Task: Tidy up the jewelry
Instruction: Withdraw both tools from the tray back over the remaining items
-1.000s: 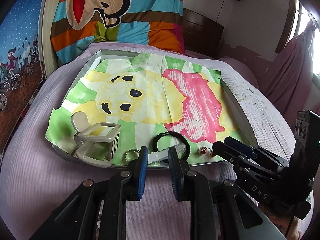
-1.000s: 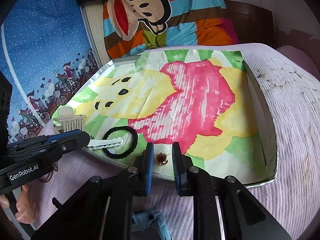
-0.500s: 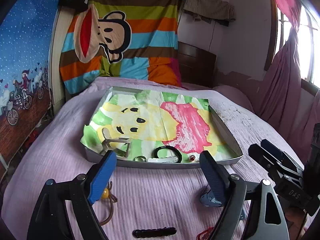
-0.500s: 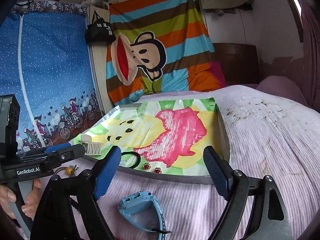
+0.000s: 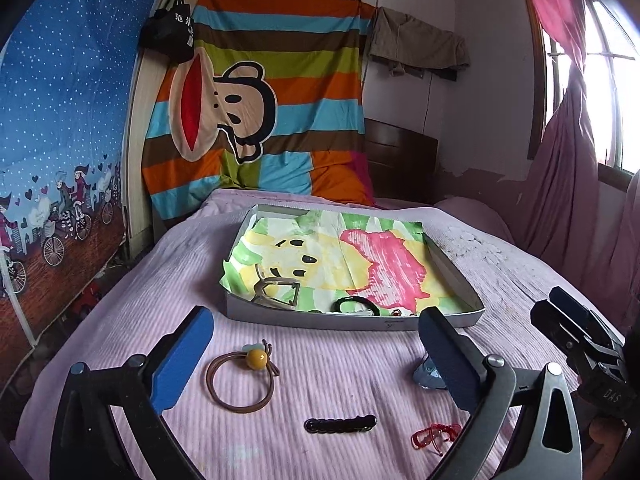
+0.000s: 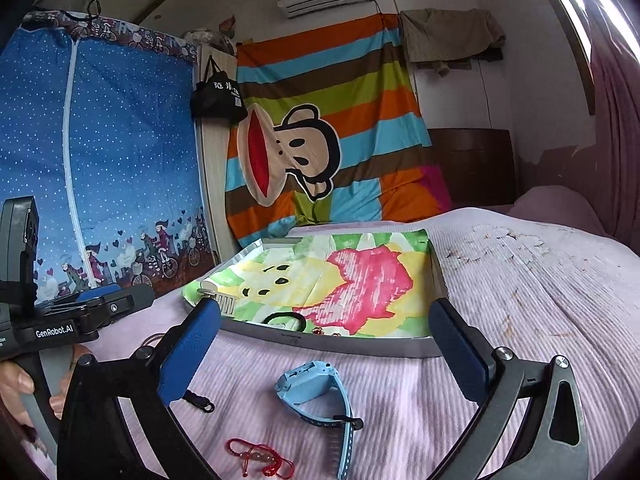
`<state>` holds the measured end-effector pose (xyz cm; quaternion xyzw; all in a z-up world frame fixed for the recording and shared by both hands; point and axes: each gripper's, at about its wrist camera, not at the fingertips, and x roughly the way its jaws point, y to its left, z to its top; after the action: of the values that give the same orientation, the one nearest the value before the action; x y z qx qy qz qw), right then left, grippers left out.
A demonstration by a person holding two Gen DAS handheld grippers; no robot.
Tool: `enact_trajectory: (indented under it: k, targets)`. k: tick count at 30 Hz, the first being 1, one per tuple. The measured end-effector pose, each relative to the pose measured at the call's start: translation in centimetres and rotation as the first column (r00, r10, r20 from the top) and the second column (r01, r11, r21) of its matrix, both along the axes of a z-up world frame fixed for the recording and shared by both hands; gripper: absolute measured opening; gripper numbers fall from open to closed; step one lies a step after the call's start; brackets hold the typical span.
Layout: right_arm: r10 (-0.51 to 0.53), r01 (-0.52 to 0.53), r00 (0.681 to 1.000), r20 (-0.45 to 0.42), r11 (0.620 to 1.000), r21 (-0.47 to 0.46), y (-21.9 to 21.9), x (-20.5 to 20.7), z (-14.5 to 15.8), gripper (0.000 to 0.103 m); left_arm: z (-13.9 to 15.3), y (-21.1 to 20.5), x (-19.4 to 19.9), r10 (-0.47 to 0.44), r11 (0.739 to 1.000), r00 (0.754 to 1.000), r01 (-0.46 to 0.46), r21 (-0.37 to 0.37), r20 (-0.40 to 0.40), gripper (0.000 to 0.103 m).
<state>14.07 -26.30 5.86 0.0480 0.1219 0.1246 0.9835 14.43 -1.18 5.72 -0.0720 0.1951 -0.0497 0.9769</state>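
Observation:
A shallow grey tray [image 5: 352,322] lined with colourful paper lies on the pink bed; it also shows in the right wrist view [image 6: 344,344]. Inside lie a beige claw clip [image 5: 276,294], a black hair tie [image 5: 356,305] and red earrings [image 5: 397,312]. On the bed in front lie a brown hair tie with a yellow bead [image 5: 242,376], a black hair clip [image 5: 340,425], a red string bracelet [image 6: 260,458] and a blue watch [image 6: 320,396]. My left gripper [image 5: 316,354] is open and empty above the loose items. My right gripper [image 6: 324,356] is open and empty above the watch.
The bed [image 5: 168,280] has a blue curtain [image 5: 60,140] at its left and a striped monkey blanket [image 5: 260,120] at its head. A pink curtain and window [image 5: 580,140] are on the right. The right gripper also shows in the left wrist view [image 5: 576,332].
Both grippers were shut over the tray's near edge one second ago; they have opened wide and pulled back and up, away from the tray. The earrings and white piece now lie in the tray.

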Motion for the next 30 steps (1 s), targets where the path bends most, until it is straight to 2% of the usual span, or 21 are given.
enact_trajectory:
  k: [13, 17, 30]
  targets:
    - [0.037, -0.037, 0.999, 0.015, 0.999, -0.028, 1.4, -3.8, -1.0, 0.102, -1.5, 1.1, -3.8, 0.004, 0.999, 1.0, -0.004, 0.038, 0.01, 0.103]
    - [0.044, -0.044, 0.999, 0.007, 0.998, -0.045, 1.7, -4.6, -1.7, 0.102, -2.1, 1.4, -4.6, 0.001, 0.998, 1.0, -0.001, 0.059, -0.007, 0.103]
    - [0.045, -0.047, 0.998, -0.043, 0.997, -0.061, 1.6, -5.8, -3.9, 0.102, -4.3, 2.2, -5.2, -0.003, 0.999, 0.995, 0.007, 0.044, -0.095, 0.103]
